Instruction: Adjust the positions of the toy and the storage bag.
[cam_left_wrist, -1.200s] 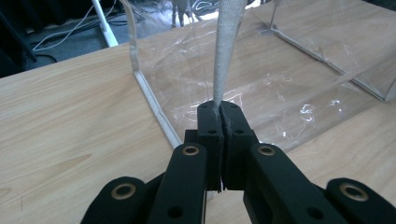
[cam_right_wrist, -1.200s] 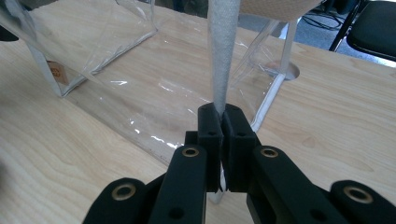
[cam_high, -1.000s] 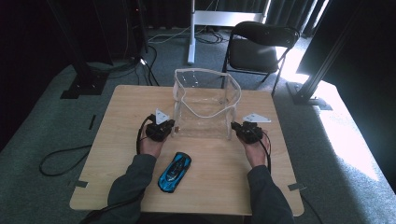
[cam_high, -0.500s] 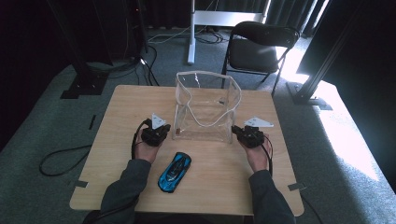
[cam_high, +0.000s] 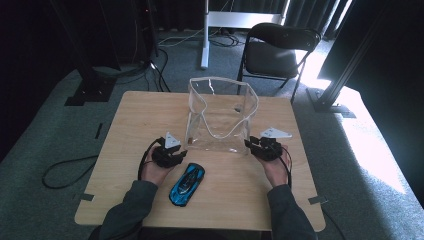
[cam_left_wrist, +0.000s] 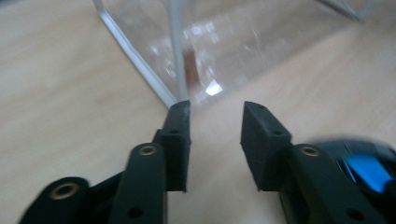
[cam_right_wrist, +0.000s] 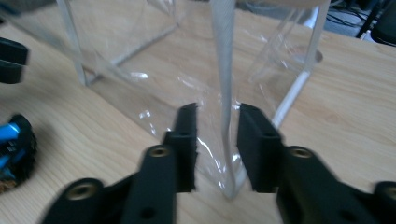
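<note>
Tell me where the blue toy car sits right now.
In the high view the blue toy car lies on the table's near edge, just right of the left gripper and in front of the clear bag.

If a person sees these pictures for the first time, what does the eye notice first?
First, the clear bag standing open at the middle of the table. Next, the blue toy car lying near the front edge, beside the left gripper. Both grippers have just been opening; the right gripper has the bag's corner seam between its jaws.
</note>
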